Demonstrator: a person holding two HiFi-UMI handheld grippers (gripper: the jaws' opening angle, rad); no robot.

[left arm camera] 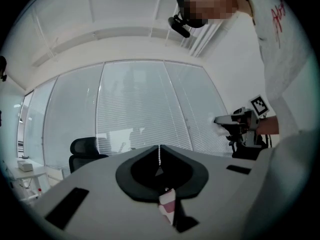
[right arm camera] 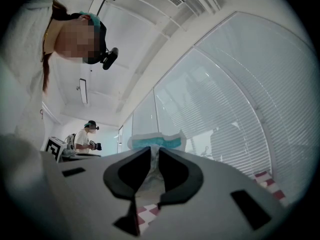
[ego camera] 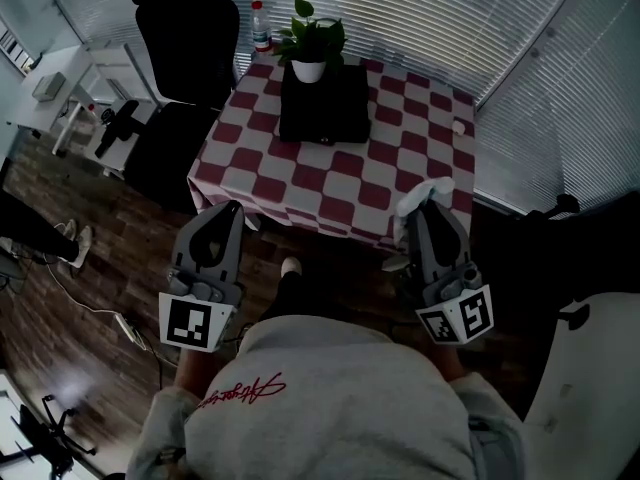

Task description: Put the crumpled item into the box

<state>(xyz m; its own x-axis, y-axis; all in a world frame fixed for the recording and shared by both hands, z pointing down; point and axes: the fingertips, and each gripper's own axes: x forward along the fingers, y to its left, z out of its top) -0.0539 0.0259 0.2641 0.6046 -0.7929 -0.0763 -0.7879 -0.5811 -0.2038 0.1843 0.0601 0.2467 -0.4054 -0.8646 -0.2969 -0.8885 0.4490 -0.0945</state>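
my right hand-held gripper (right arm camera: 155, 156) is clenched on the crumpled item (right arm camera: 155, 142), most of it sticking out past the tips. the box (ego camera: 325, 118) sits well ahead on the desk (ego camera: 400, 178), so the item could slip out on the way. left hand-held gripper (left arm camera: 159, 154) clenched, empty.

Bare checkered table (ego camera: 300, 183) runs open from the frame's lower middle up to the black box (ego camera: 323, 108). A potted plant (ego camera: 310, 43) crowds the box's far end, a bottle (ego camera: 260, 26) stands upper left, and an office chair (ego camera: 185, 28) hems the left edge. The right gripper (ego camera: 425, 206), clamped on the crumpled item (ego camera: 428, 188), sits at the near right corner.
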